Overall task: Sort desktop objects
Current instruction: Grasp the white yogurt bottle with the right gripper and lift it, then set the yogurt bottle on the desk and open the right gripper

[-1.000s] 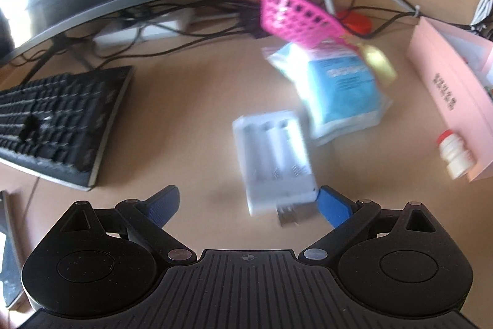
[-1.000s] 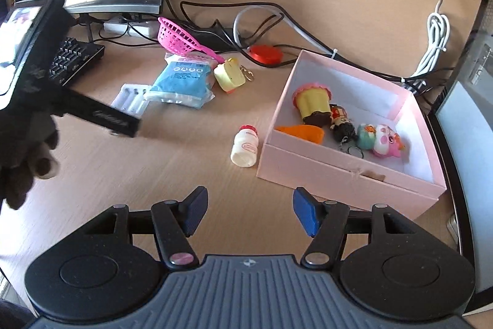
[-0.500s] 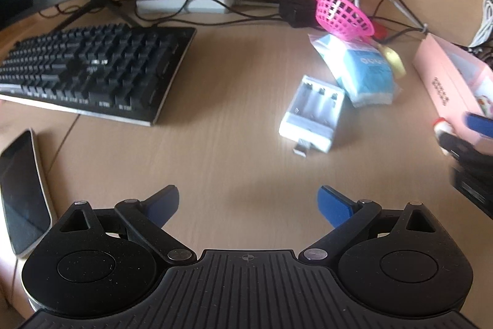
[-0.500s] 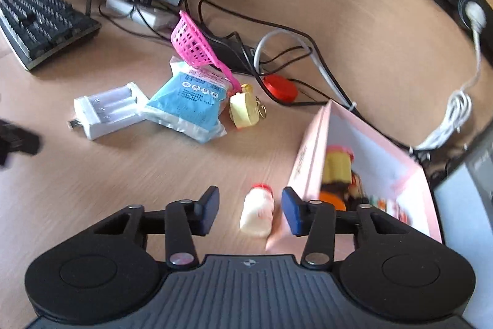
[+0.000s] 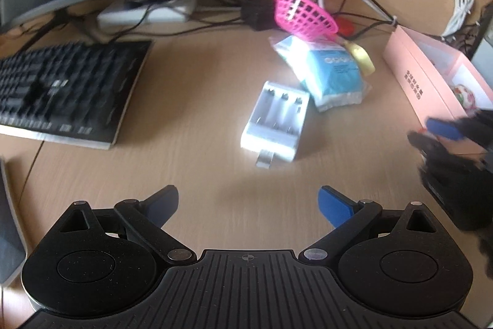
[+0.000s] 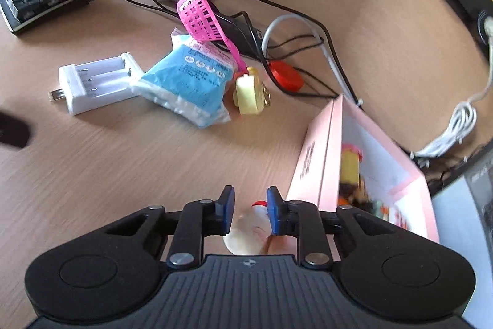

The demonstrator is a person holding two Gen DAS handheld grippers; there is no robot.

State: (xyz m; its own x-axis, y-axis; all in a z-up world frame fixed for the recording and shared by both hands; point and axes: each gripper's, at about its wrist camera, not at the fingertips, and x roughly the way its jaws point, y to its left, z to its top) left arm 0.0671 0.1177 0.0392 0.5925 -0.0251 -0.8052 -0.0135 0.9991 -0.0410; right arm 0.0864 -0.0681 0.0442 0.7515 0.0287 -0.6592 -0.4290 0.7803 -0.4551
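Left wrist view: keyboard [image 5: 67, 88] far left, white battery charger [image 5: 277, 119] centre, the left gripper [image 5: 248, 205] spread wide over bare desk. Only the right wrist view shows the right gripper [image 6: 249, 213] clenched on the little bottle [image 6: 251, 228], low centre, beside the pink box [image 6: 317, 162] at lower right.

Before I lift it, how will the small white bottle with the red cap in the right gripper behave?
The small white bottle with the red cap looks plastic, so probably light and fairly stiff. Its rounded, smooth body may slip or twist between the right gripper pads. It lies beside the pink cardboard box, so it would likely roll if released.
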